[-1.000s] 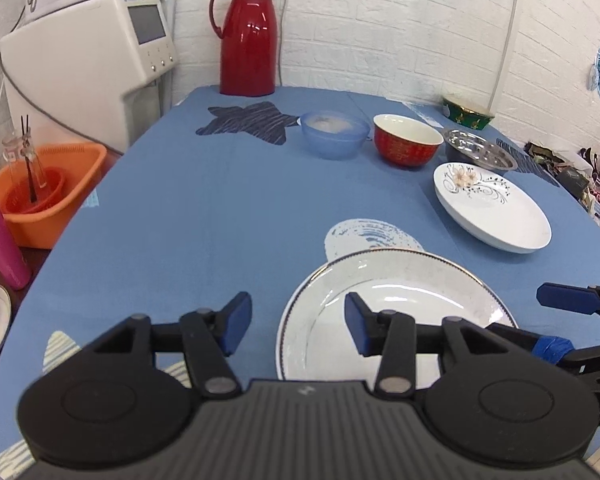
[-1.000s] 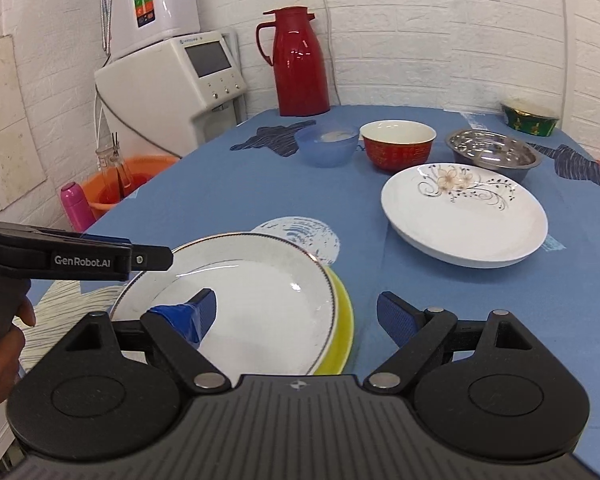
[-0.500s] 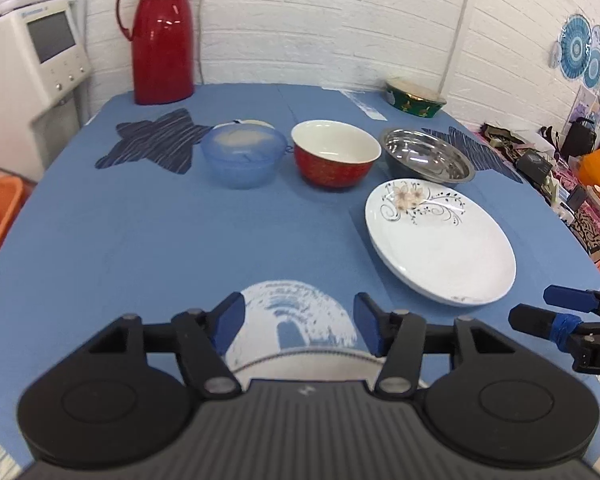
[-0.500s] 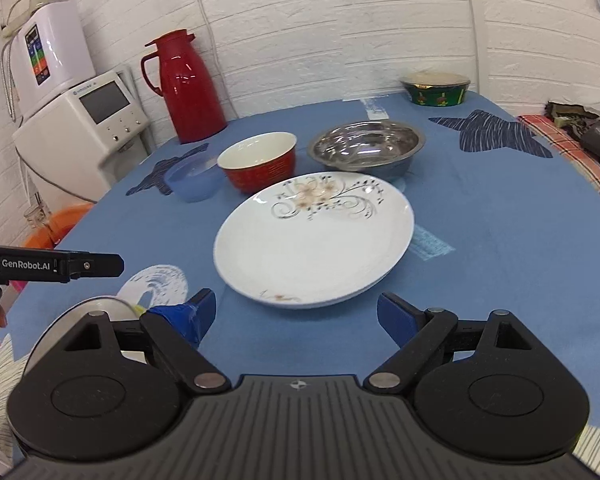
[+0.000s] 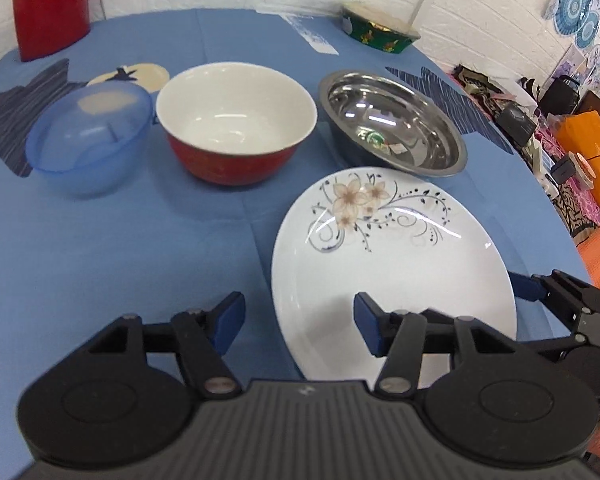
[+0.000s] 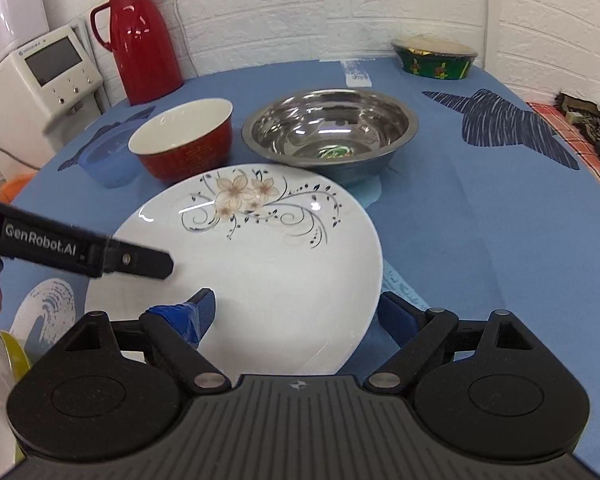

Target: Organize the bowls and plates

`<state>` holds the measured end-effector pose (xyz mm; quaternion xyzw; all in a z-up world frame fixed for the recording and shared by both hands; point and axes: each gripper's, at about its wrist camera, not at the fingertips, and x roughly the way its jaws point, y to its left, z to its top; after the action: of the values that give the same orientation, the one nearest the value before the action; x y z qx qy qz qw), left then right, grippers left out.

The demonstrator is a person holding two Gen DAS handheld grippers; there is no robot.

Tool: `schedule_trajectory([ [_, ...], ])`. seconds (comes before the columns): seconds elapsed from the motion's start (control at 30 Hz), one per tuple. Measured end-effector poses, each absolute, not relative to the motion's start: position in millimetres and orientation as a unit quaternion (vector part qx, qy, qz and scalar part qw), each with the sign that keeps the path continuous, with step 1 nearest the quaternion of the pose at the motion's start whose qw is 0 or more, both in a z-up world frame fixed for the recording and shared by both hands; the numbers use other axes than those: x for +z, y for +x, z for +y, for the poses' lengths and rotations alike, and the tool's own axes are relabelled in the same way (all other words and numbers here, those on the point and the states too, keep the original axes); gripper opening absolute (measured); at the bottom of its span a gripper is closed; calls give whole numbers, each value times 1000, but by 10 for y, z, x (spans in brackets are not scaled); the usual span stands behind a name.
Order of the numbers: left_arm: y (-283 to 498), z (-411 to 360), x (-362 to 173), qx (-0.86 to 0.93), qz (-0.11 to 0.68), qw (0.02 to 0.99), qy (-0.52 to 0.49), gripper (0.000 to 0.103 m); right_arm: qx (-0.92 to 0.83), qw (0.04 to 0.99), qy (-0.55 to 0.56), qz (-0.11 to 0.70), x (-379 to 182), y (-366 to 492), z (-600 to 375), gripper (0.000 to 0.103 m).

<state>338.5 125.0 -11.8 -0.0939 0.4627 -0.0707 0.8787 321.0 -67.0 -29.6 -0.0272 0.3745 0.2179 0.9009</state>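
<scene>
Both claws now advanced from stacked plates to flowered plate (image 5: 392, 264); stack drops to lower-left edge of right wrist view. Left claw (image 5: 300, 322) released, jaws spread, straddling flowered plate's near-left rim, nothing gripped. Right claw (image 6: 296, 314) released, jaws wide, straddling plate's near-right rim. Flowered plate flat on blue bench (image 5: 120, 240). Behind plate: steel bowl (image 5: 392, 120) just beyond, red bowl (image 5: 236, 120) to plate's far left, blue bowl (image 5: 88, 136) farther left. Red thermos (image 6: 144, 40) well behind plate.
</scene>
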Motion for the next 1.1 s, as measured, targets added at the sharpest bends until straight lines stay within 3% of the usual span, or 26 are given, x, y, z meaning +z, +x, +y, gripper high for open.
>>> schedule_trajectory([
  [0.17,3420,1139,-115,-74,463,880,-67,27,220,902,-45,367,-306,3177,-564,78],
  [0.57,3155,1191,67,-47,451,888,-77,22,219,905,16,363,-119,2897,-535,77],
  [0.83,2439,1376,474,-32,408,909,-82,22,245,916,5,319,227,2335,-337,78],
  [1.1,1616,1680,593,13,382,920,-90,22,298,894,21,333,179,1872,-45,78],
])
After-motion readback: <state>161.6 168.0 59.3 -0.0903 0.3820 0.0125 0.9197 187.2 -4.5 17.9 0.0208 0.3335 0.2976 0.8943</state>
